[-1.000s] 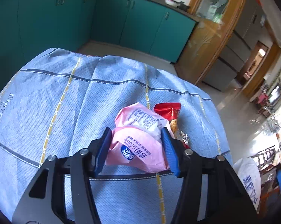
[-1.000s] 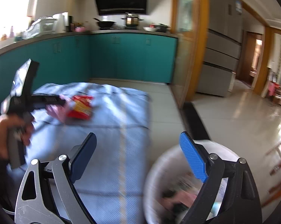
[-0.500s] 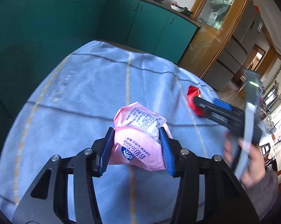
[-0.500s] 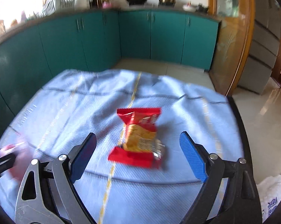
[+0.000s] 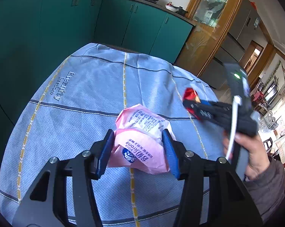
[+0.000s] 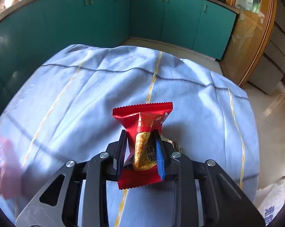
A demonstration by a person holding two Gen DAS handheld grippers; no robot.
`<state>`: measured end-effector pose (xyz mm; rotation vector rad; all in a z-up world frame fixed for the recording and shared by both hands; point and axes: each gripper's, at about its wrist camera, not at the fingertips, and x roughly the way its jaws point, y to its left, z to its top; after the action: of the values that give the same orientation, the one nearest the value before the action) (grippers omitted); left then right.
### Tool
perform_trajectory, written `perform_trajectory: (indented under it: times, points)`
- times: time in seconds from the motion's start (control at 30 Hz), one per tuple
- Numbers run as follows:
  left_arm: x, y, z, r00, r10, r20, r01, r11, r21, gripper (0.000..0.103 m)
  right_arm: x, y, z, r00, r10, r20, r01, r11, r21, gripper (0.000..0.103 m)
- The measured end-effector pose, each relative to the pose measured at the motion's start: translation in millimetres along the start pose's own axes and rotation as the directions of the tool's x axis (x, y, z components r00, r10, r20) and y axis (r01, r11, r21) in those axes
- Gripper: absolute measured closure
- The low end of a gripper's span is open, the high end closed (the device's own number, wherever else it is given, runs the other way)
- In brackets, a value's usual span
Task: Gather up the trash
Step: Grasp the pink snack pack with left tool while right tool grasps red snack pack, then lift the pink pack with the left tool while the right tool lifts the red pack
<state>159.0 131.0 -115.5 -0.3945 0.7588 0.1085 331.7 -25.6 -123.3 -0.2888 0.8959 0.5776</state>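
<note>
A pink tissue packet [image 5: 140, 143] sits between the blue pads of my left gripper [image 5: 137, 134], just above the blue tablecloth [image 5: 85, 94]. The pads press its sides while the jaws ease open slightly. My right gripper [image 6: 140, 138] is closing tight on a red snack wrapper [image 6: 142, 117], squeezing its middle; the wrapper's ends stick out above and below the pads. In the left wrist view the right gripper [image 5: 191, 104] pinches that red wrapper [image 5: 189, 93] at the right, gripped by a person's hand [image 5: 254, 151]. The pink packet [image 6: 4, 166] shows blurred at the right wrist view's left edge.
The tablecloth [image 6: 85, 87] has yellow and dark stripes and drapes over the table's edges. Teal cabinets [image 6: 104, 15] wrap the far side. A wooden glass-fronted cabinet [image 5: 204, 28] stands at the right. A white printed bag [image 6: 271, 204] lies on the floor at the lower right.
My right gripper swung from the white bin to the table, came down over the red snack wrapper and shut on it. My left gripper carried the pink packet sideways, away from the wrapper.
</note>
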Motion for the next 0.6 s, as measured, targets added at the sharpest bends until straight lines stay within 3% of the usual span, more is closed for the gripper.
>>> perform_trajectory:
  times: [0.17,0.43,0.6]
  points:
    - [-4,-13,-5,1.0,-0.015,-0.013,0.016,0.999,0.032,0.051,-48,-1,-54,0.998,0.055,-0.005,-0.055,0.998,-0.01,0.075]
    - [-12,-57,-30,0.995,-0.076,-0.06,0.084,0.985,0.151,0.051,-111,-14,-128,1.0,-0.007,0.014,0.006,0.999,0.049,0.075]
    - [-19,-77,-49,0.986,-0.124,-0.11,0.144,0.969,0.202,0.047,-121,-18,-152,1.0,0.011,0.011,-0.012,0.993,0.117,0.074]
